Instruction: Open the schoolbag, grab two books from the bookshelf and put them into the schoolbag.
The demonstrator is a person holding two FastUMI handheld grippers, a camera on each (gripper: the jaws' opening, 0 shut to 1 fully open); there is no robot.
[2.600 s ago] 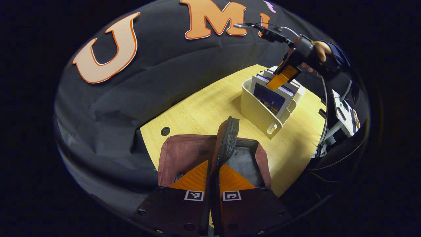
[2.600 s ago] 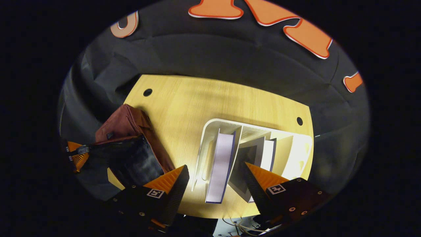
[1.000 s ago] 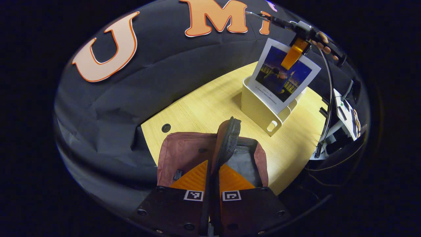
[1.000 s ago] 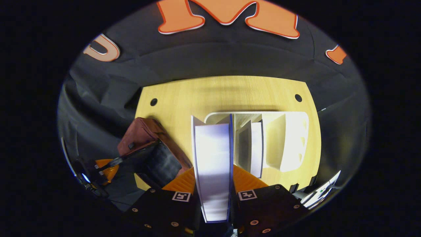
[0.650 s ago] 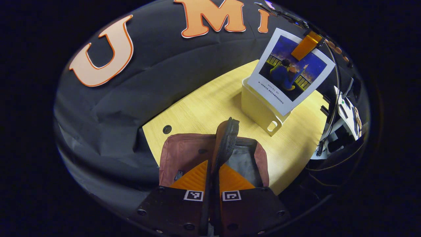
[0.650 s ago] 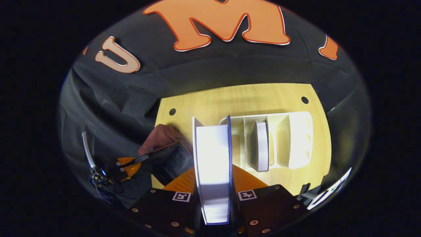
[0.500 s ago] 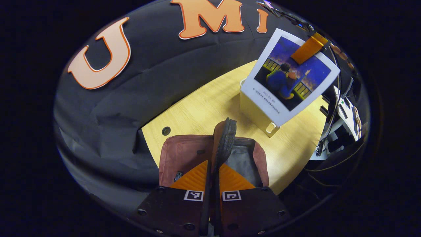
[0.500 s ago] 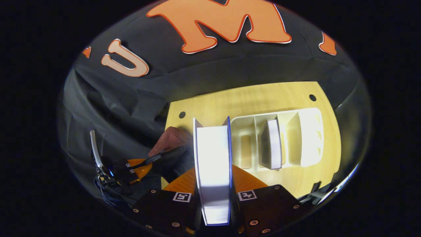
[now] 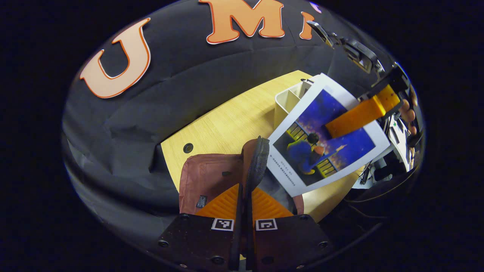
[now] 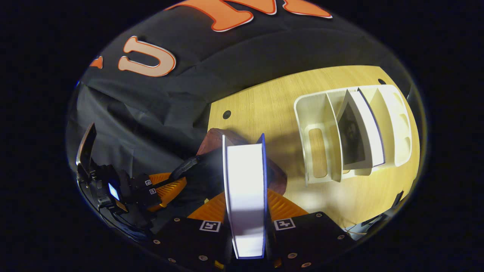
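The left gripper (image 9: 245,202) has its jaws pressed together on the raised edge of the schoolbag's flap (image 9: 258,164), holding it upright so that the dark inside of the schoolbag (image 9: 206,177) lies open to the flap's right. The schoolbag, a reddish-brown one, rests on the near corner of the pale wooden worktop (image 9: 230,119), beside a round cable hole (image 9: 188,147).

The right gripper (image 10: 245,213) is clamped on a book (image 10: 245,189), gripping it by its top edge with the white page block facing the camera. In the left gripper view this same book (image 9: 325,136) hangs tilted in the air, its blue illustrated cover turned outward and its lower corner just above the bag's open mouth, close beside the upright flap. The right gripper (image 9: 357,117) shows there at the book's upper edge, with a hand (image 9: 408,113) behind it.

The cream bookshelf (image 10: 355,132) stands farther along the worktop, well apart from the bag. One second book (image 10: 359,130) leans in its middle compartment; the compartment nearest the bag holds no book. In the left gripper view the held book covers most of the bookshelf (image 9: 287,102).

The upright flap stands between the bag's opening and its reddish outer face. At the worktop's far edge some white equipment and cables (image 9: 393,158) are partly visible, too small to make out.
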